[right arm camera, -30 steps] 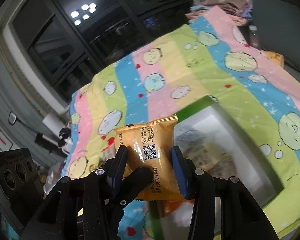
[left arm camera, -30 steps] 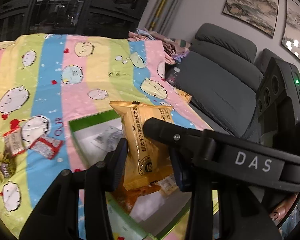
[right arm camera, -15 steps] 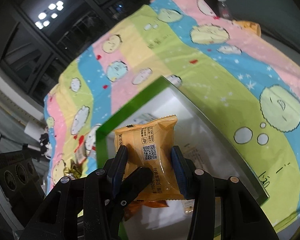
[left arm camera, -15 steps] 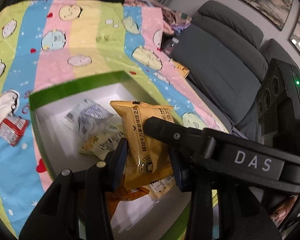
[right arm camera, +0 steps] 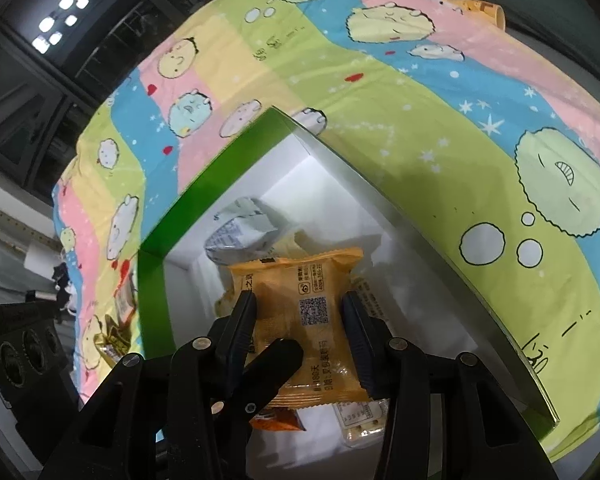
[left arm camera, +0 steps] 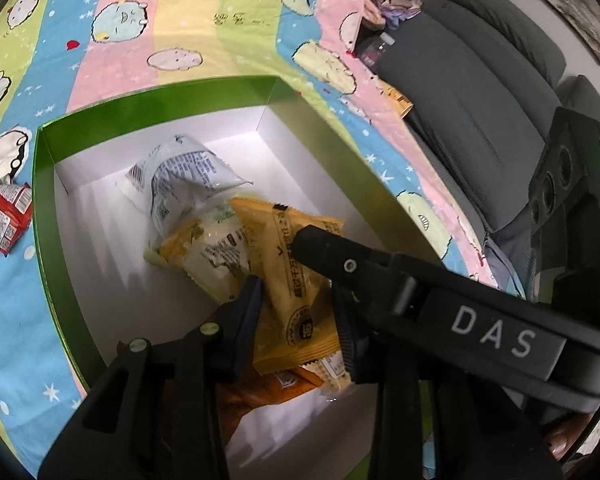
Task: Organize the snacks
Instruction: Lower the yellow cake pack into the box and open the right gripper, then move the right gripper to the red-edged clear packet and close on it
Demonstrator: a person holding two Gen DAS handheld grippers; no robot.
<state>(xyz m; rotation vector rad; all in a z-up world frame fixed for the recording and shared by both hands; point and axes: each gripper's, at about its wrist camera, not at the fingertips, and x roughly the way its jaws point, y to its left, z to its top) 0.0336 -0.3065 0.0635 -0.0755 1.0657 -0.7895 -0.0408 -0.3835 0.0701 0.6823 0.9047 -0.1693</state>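
Note:
An orange snack packet (left arm camera: pixel 300 316) (right arm camera: pixel 300 280) hangs just above the open green box (left arm camera: pixel 160 92) (right arm camera: pixel 204 176) with white inside. My left gripper (left arm camera: pixel 296 292) pinches it from the sides, its jaws closing and creasing the wrapper. My right gripper (right arm camera: pixel 298 308) is shut on the same packet; one of its fingers (left arm camera: pixel 380 276) crosses the left wrist view. A left finger (right arm camera: pixel 276 356) shows low in the right wrist view. Under the packet the box holds a white-grey packet (left arm camera: pixel 184 176), a yellow-white one (left arm camera: pixel 208 248) and more orange ones.
The box sits on a striped cartoon-print cloth (left arm camera: pixel 180 12). A red packet (left arm camera: pixel 6 216) lies left of the box, and gold-wrapped sweets (right arm camera: pixel 114 340) lie beyond its left wall. A grey sofa (left arm camera: pixel 460 80) runs along the right, with a yellow item (left arm camera: pixel 398 100) at its edge.
Both grippers have come down and tipped forward with the orange packet, from above the cloth to just over the box's contents. The left jaws have squeezed the packet narrower.

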